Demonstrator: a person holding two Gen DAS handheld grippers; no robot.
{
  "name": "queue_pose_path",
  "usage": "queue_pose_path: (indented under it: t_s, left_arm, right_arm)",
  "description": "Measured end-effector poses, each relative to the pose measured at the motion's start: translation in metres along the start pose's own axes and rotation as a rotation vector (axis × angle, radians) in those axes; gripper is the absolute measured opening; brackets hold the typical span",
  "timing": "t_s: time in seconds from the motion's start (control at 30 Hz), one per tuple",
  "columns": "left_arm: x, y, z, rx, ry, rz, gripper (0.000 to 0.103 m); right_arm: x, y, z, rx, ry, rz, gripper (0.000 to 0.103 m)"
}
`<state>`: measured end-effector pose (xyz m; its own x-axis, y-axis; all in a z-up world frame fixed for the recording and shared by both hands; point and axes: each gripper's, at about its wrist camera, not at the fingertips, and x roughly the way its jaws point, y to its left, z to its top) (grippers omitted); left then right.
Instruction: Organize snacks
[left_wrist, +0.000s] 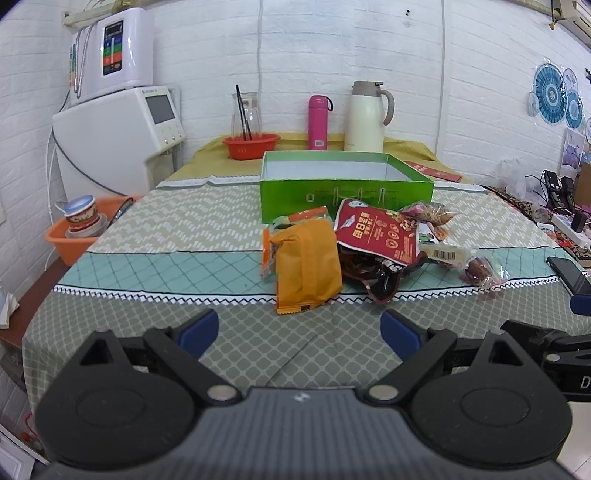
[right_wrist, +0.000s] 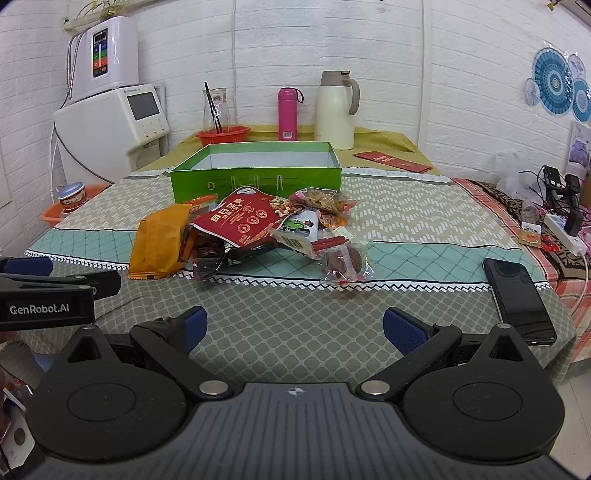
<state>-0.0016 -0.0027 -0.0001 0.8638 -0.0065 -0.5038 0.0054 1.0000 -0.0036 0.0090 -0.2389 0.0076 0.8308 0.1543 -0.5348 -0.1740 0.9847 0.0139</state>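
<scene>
We see the dark snack bag (left_wrist: 373, 273) only in part, buried under the red packet (left_wrist: 380, 230). The print on the green box (right_wrist: 255, 181) is too small for us to read. The phone (left_wrist: 570, 275) is cut by the left view's edge.

Ahead of my left gripper (left_wrist: 300, 329): bare tablecloth (left_wrist: 184, 266) up to the orange packet (left_wrist: 308, 267), nothing between my wide-apart fingers.
Ahead of my right gripper (right_wrist: 294, 328): open cloth up to the snack pile (right_wrist: 266, 229); fingers spread wide, gap empty.
Beyond the pile: the green box (right_wrist: 255, 177), open-topped, its near wall just behind the snacks.
To my right gripper's right: a black phone (right_wrist: 517, 299) lying flat near the table edge.
To its left: my left gripper's finger, close beside.
Left of the pile: a free strip of cloth to the table's edge.
Behind the box: red bowl (left_wrist: 251, 146), pink bottle (left_wrist: 318, 122), cream jug (left_wrist: 365, 118).
</scene>
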Motion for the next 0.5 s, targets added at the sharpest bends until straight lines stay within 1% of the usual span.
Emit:
queue_pose_path:
  t_s: [0.5]
  left_arm:
    - [0.0016, -0.0004, -0.0004, 0.003, 0.007, 0.0, 0.094]
  right_arm:
    - [0.0015, 0.0016, -0.0013, 0.004, 0.001, 0.003, 0.103]
